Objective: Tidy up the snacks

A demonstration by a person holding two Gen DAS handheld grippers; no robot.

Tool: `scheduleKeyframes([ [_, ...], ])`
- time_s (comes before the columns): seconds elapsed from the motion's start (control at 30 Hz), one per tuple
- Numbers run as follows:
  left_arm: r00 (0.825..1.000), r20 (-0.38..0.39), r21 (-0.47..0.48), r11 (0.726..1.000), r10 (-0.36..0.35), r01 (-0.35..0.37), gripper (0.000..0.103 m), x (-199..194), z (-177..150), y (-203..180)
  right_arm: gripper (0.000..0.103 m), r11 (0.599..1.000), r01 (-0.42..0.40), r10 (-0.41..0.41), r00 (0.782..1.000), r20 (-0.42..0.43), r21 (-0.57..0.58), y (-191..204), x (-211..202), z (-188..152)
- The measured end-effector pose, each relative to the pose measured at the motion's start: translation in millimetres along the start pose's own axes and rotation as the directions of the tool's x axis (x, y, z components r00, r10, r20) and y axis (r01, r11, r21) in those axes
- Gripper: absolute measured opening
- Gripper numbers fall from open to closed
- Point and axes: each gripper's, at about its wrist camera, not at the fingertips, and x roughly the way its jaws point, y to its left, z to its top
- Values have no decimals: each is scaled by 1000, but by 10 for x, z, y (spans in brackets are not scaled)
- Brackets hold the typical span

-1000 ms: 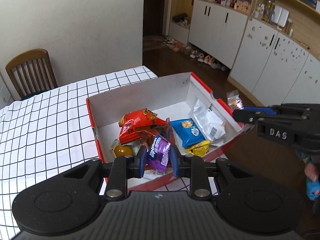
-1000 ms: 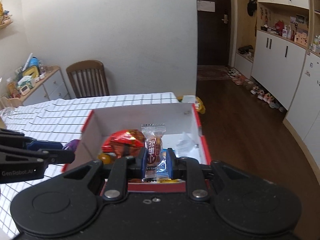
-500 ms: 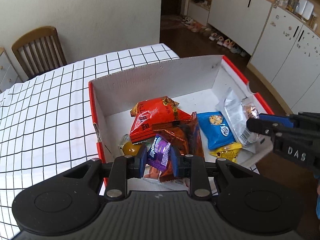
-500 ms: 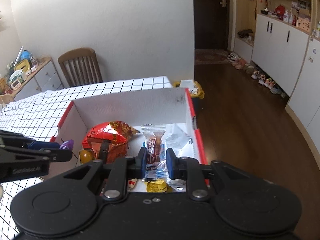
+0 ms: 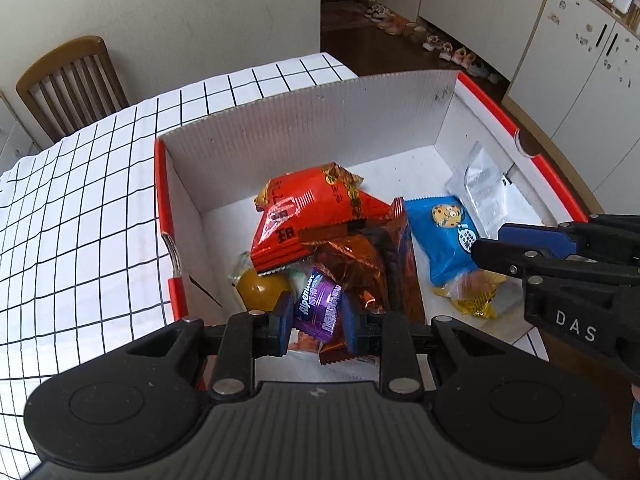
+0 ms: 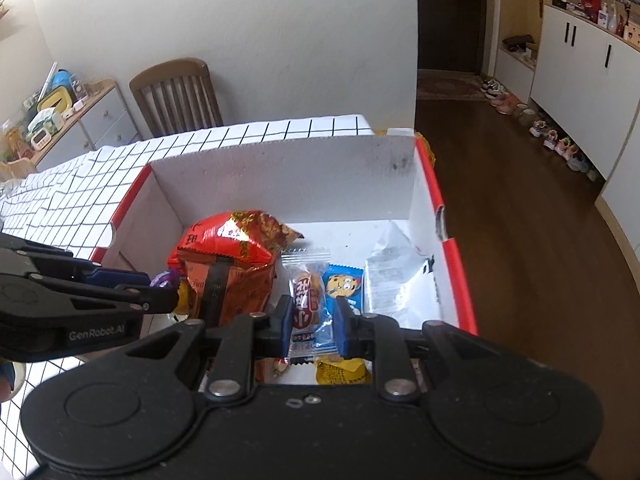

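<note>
A red-and-white cardboard box [image 5: 360, 120] [image 6: 280, 176] stands on the checked tablecloth [image 5: 80, 200]. Inside lie a red snack bag [image 5: 312, 216] [image 6: 228, 240], a blue cookie packet [image 5: 444, 236] [image 6: 344, 286], a silver packet [image 5: 484, 192], a yellow packet [image 5: 476, 304] and an orange jelly cup [image 5: 260, 288]. My left gripper [image 5: 314, 312] [image 6: 160, 296] is shut on a purple candy pack [image 5: 318, 306], low over the box's near left corner. My right gripper [image 6: 312, 320] [image 5: 486, 248] hangs over the box's right side. Its jaws are opening, with a clear-wrapped brown snack [image 6: 306, 304] upright between the pads.
A wooden chair [image 5: 68, 80] [image 6: 176, 96] stands behind the table by the wall. The box's right wall sits at the table's edge, with wood floor [image 6: 520, 240] beyond it. White cabinets [image 5: 560, 40] and shoes line the far side. A cluttered sideboard [image 6: 60, 112] is at far left.
Both grippers have sunk toward the box and tipped further down, each with its snack. The gap between the right gripper's pads has widened slightly.
</note>
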Motion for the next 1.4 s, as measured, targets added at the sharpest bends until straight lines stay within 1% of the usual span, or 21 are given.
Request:
scheduleKeyframes([
  [0.13,1000,1,0,1000,-1,1,25,-17,-32,-5,22,1000,-2,2,1000,-9,1,1,20,-21],
  [0.33,1000,14,10,1000,2,-3,26,-79,-81,-35,27,1000,-11,10,1000,-10,-12,43,-29,-80],
  [0.47,999,35,13,1000,-1,1,29,-172,-131,-52,33,1000,-16,16,1000,6,-19,68,-115,-110],
  [0.5,999,42,13,1000,-4,3,32,-203,-146,-51,36,1000,-21,21,1000,10,-15,67,-142,-116],
  [0.57,998,57,9,1000,-9,8,45,-264,-176,-50,39,1000,-26,26,999,18,-5,64,-194,-126],
  [0.6,997,70,7,1000,-12,12,56,-303,-191,-44,40,1000,-29,29,999,22,-3,64,-221,-131],
  [0.63,996,87,7,1000,-17,16,61,-345,-207,-44,41,1000,-30,30,999,27,-2,67,-248,-137],
  [0.87,989,145,21,999,-32,29,61,-593,-291,-16,49,1000,-13,13,997,79,-5,108,-480,-178],
  [1.0,982,185,27,999,-39,34,61,-741,-355,-5,59,1000,-11,11,993,117,3,127,-626,-194],
  [1.03,980,194,29,999,-40,35,61,-767,-363,-9,60,1000,-14,14,992,123,5,134,-657,-196],
  [1.23,964,262,36,998,-51,42,62,-1021,-469,8,68,1000,-20,20,987,158,0,214,-851,-229],
  [1.27,961,272,40,998,-52,43,63,-1063,-488,12,70,1000,-25,24,986,166,2,225,-886,-234],
  [1.3,958,282,44,998,-55,44,67,-1105,-508,17,73,1000,-30,29,984,175,1,239,-921,-241],
  [1.33,954,293,47,998,-56,44,68,-1143,-529,22,74,999,-34,33,982,185,-2,252,-958,-247],
  [1.4,948,312,50,998,-57,44,68,-1220,-569,26,80,999,-34,37,978,204,-15,288,-1031,-260],
])
